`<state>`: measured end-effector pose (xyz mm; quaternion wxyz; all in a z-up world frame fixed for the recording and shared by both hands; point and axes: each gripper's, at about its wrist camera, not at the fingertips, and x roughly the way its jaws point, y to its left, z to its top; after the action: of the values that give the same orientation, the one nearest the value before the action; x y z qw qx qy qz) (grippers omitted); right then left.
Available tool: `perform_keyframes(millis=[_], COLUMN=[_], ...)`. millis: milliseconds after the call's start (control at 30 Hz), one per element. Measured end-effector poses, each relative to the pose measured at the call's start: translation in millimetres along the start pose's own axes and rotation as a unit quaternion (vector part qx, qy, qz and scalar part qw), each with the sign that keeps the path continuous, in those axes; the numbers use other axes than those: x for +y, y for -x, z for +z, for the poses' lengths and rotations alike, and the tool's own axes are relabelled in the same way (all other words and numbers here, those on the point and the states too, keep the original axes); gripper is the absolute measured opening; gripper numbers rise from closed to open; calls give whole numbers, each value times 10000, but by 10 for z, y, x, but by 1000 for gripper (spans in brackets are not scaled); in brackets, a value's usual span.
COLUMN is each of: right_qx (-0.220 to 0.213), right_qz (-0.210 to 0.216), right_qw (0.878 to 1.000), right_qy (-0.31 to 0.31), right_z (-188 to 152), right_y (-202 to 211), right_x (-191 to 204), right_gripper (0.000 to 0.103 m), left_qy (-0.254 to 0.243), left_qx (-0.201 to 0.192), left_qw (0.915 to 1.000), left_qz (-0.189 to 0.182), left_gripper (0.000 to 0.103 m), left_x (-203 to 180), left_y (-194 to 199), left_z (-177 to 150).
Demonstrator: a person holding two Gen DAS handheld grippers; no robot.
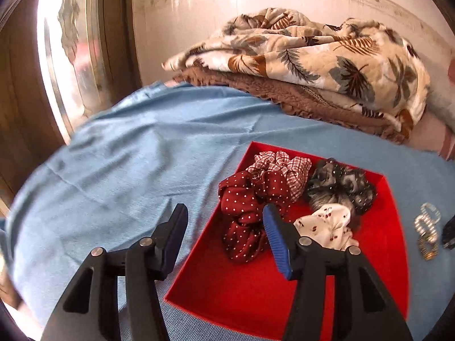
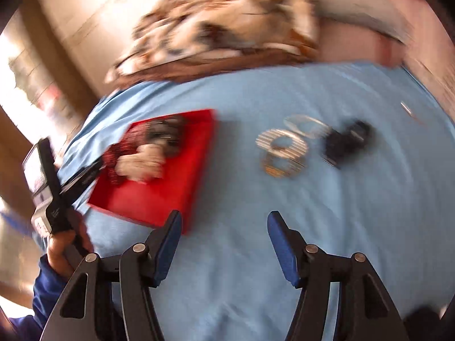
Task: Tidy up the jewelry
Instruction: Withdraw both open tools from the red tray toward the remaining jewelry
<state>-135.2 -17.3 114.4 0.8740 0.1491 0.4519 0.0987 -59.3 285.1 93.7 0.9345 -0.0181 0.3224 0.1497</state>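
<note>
The right gripper (image 2: 224,244) is wide open and empty over the blue sheet (image 2: 327,227). The bangles (image 2: 281,149) lie at 12 o'clock, apparently stacked; the view is blurred. Approach low, grip one rim, then carry to the red tray (image 2: 159,196) at 10 o'clock. The left gripper (image 1: 224,241) is also wide open.
</note>
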Motion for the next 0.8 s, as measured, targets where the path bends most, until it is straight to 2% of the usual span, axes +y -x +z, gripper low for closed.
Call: perform_keyframes(millis=[133, 333, 500, 800], right_qx=[-114, -306, -370, -458], right_qz=[-211, -211, -218, -69], right_qw=[9973, 9918, 9918, 9927], right_qy=[-692, -1220, -1200, -1117], right_z=[-215, -371, -454, -455], right_y=[256, 450, 495, 477], right_x=[-583, -965, -1030, -1048], right_gripper=[67, 67, 67, 67], left_qy=[-270, -446, -427, -447], left_qx=[-155, -224, -58, 3], left_qw=[9982, 9946, 9961, 9989], left_qz=[506, 911, 772, 124], left_gripper=[57, 57, 57, 62], left_x=[-126, -214, -257, -533], left_y=[102, 293, 571, 1070], left_z=[-148, -269, -338, -369])
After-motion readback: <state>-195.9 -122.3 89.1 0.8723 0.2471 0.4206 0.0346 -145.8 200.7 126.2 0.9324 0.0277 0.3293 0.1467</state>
